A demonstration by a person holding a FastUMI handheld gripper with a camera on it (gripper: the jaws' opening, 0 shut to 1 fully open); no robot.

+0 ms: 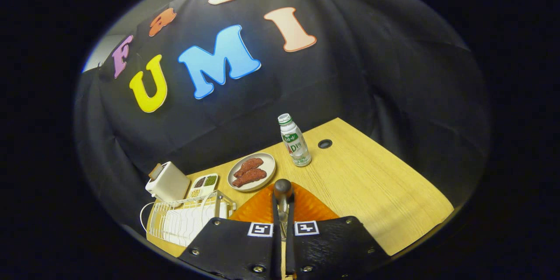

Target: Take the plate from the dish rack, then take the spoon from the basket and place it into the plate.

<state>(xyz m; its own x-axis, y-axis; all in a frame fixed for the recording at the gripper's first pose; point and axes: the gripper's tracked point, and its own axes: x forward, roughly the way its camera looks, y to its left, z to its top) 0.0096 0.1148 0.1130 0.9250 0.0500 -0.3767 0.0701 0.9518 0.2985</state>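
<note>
Presently, notes at the table:

Spoon: a metal spoon (pixel 282 192) stands between the two fingers, bowl end up and past the fingertips, handle running down into the narrow gap between them.
Claw: the claw (pixel 283 216) is drawn together and clamped on the spoon's handle; both black fingers press against it from either side.
Plate: an orange ribbed plate (pixel 306 208) lies flat on the table directly beneath and just beyond the fingers, already out of the rack.
Stage, by my reading: the carry is finished and the spoon hangs over the plate; the release is not yet done.
Risk, release: the spoon is held nearly upright, so opening the fingers from here could let it topple and skid off the plate's shallow rim onto the wood. Lowering and tilting first would help.
Risk, grip: the handle is thin and smooth-looking; it may twist in the pinch.
Dish rack: a white wire rack (pixel 183 221) sits just beside the plate, near enough for a swing that way to clip it.
Further out: a toaster (pixel 167 181), a divided tray (pixel 203 185), a beige plate of red sausages (pixel 252 171), and a drink bottle (pixel 295 141) stand beyond, apart from the work.
Table: pale wood (pixel 385 192).
</note>
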